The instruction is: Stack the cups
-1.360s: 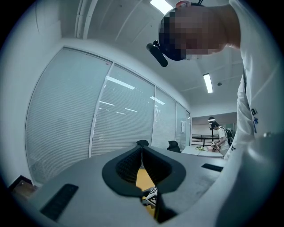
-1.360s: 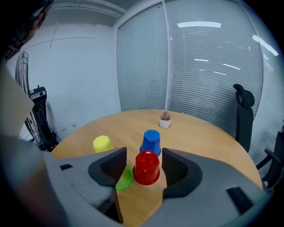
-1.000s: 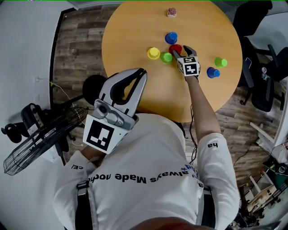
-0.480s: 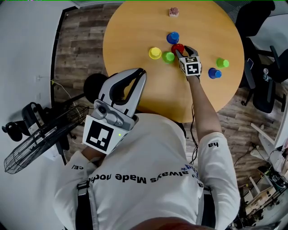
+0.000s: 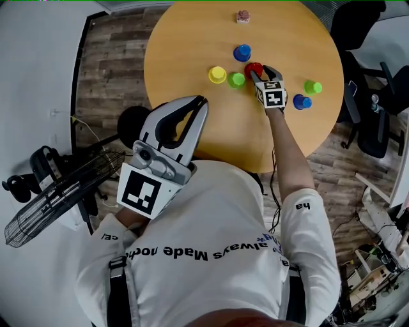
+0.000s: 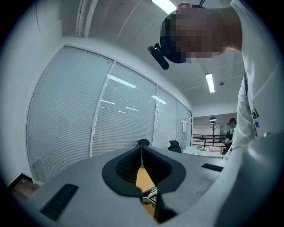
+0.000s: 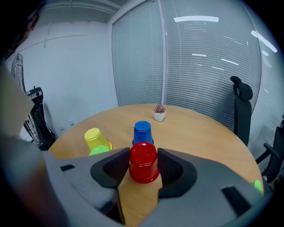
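Several upturned cups stand on the round wooden table (image 5: 192, 45). My right gripper (image 5: 259, 70) (image 7: 143, 156) reaches over the middle of the table, and its jaws have just been closing. They are now shut on the red cup (image 5: 252, 68) (image 7: 143, 163), with the pads pressed on both of its sides. Just behind it stands a blue cup (image 5: 242, 53) (image 7: 142, 131). A yellow cup (image 5: 218, 75) (image 7: 95, 138) and a green cup (image 5: 237, 80) (image 7: 98, 151) sit to the left. Another green cup (image 5: 313, 87) and blue cup (image 5: 301, 101) stand to the right. My left gripper (image 5: 202, 102) (image 6: 142, 142) is held at my chest, shut and empty.
A small potted plant (image 5: 243, 16) (image 7: 159, 114) stands at the table's far side. Office chairs (image 5: 377, 121) (image 7: 242, 106) are on the right of the table. A floor fan (image 5: 57, 204) stands to the left, and glass walls with blinds lie beyond.
The right gripper's jaws have closed in from wide apart onto the red cup. The left gripper has stayed put.
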`<state>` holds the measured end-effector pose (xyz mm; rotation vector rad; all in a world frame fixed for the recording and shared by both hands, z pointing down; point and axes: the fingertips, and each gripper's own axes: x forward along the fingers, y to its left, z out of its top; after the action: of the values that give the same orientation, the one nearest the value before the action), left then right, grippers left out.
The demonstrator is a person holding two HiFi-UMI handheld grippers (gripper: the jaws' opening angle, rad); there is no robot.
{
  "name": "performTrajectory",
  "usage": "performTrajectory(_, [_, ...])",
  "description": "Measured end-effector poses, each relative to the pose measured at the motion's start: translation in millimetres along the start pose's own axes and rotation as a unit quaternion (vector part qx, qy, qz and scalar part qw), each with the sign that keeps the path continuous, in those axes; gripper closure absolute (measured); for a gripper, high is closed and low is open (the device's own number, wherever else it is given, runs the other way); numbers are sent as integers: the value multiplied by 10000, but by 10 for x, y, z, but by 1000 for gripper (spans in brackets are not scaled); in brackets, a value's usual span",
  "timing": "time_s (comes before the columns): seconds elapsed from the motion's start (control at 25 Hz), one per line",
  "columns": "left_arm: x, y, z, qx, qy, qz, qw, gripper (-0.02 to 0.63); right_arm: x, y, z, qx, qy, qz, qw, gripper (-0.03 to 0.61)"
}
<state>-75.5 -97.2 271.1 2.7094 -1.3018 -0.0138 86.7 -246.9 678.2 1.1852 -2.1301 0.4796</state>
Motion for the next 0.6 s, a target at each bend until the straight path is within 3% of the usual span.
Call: performTrajectory(0.6, [-60, -267, 74, 67, -115, -210, 9997, 581, -347, -19, -269, 123, -19, -159, 9998, 370])
